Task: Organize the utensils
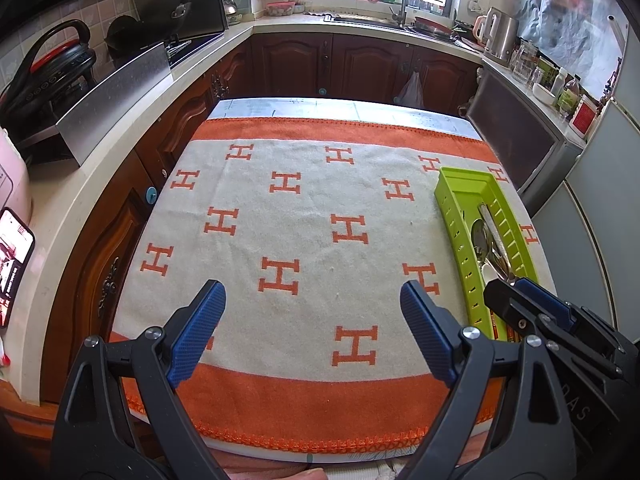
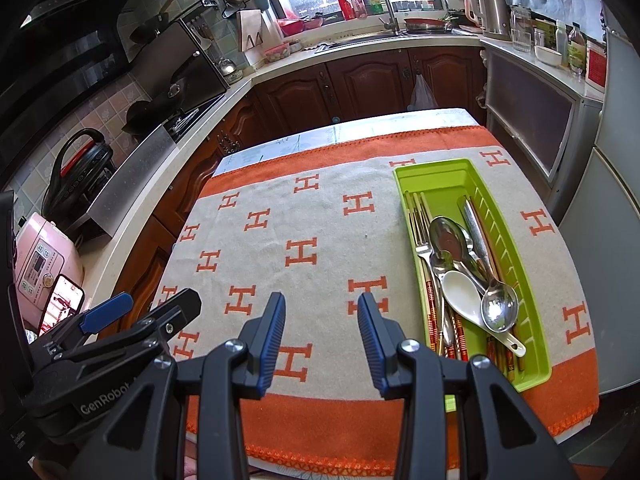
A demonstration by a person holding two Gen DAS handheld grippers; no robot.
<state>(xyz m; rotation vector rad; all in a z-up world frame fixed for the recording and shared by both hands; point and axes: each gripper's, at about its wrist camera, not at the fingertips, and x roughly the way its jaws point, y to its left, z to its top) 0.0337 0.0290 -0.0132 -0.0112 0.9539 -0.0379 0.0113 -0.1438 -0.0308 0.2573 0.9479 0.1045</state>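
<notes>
- Hovering over the cloth point(image 1: 304, 208), my left tool point(image 1: 312, 336) gapes wide, holding nothing.
- My right tool point(image 2: 322, 340) stands narrower, also bare.
- Utensils point(image 2: 460, 276) lie in the tray point(image 2: 536, 344) near the surface's right edge.

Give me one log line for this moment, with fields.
left tongs: open, empty | right tongs: open, empty | utensils: in green tray | cloth: bare
</notes>
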